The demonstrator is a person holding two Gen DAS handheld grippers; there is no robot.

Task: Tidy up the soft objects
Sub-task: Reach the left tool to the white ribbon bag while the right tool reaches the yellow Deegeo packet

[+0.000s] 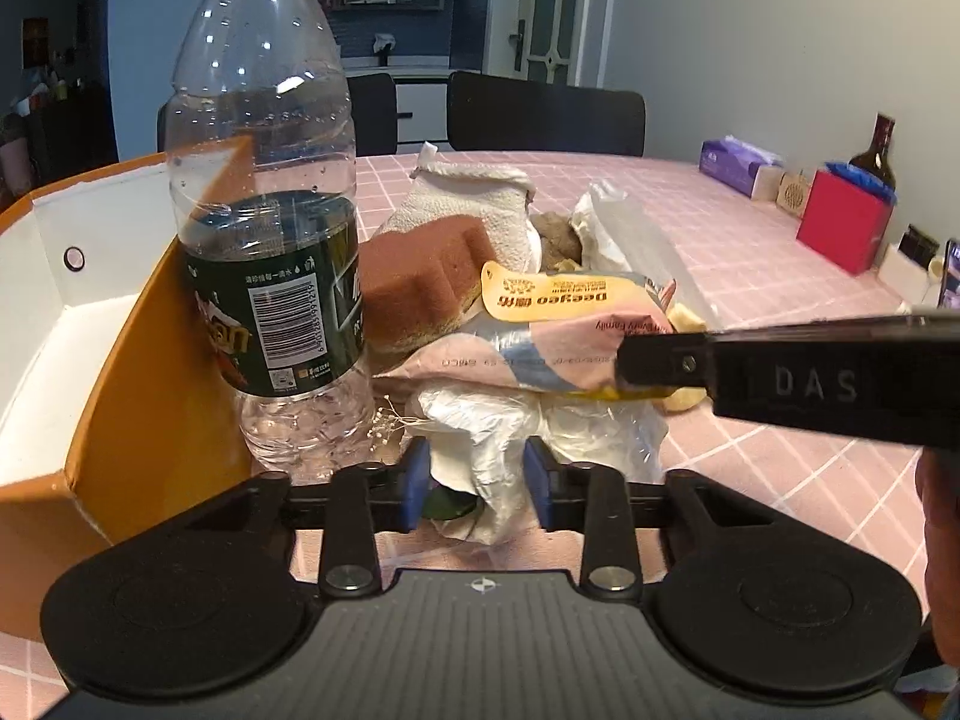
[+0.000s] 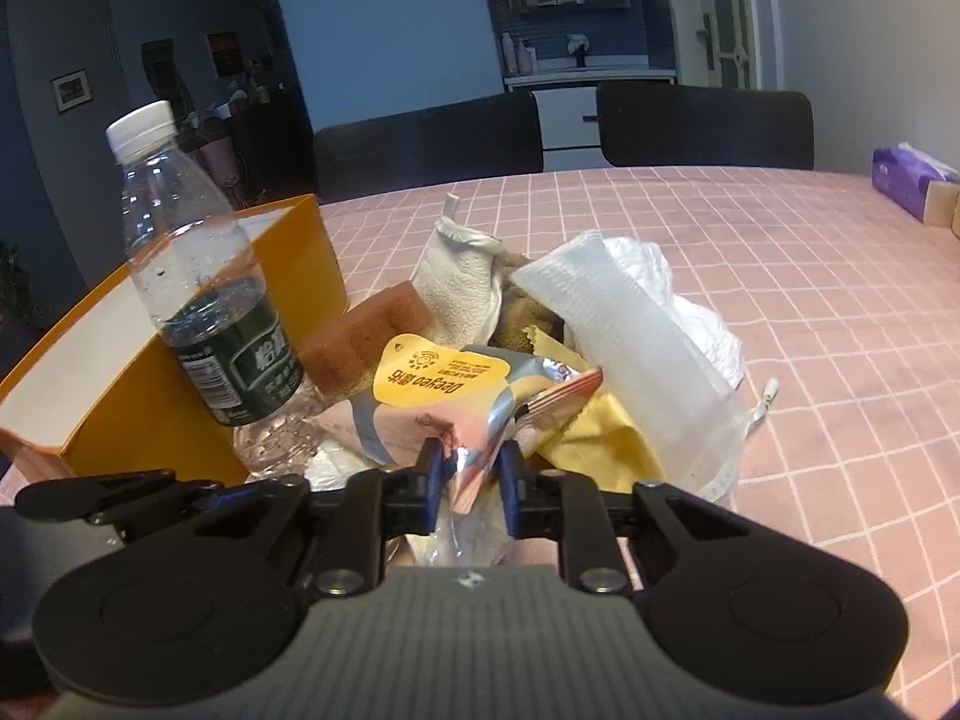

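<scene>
A pile of soft things lies on the pink checked tablecloth [image 2: 780,312]: a brown sponge [image 1: 420,276] [image 2: 366,330], a white towel [image 1: 474,204] [image 2: 462,282], a pink and yellow snack pack [image 1: 540,324] [image 2: 432,402], a yellow cloth [image 2: 594,438], a clear bag [image 2: 630,324] and a white plastic bag [image 1: 492,450]. My left gripper [image 1: 477,483] stands around a fold of the white plastic bag, jaws partly apart. My right gripper [image 2: 471,480] is shut on the corner of the snack pack; it also reaches in from the right in the left wrist view [image 1: 780,378].
An open orange box [image 1: 138,360] [image 2: 150,396] with a white inside stands at the left. A plastic water bottle [image 1: 270,228] [image 2: 204,300] stands upright against it. Two dark chairs [image 2: 702,126] stand behind the table. A tissue pack [image 1: 738,165] and a red box [image 1: 840,222] sit at the far right.
</scene>
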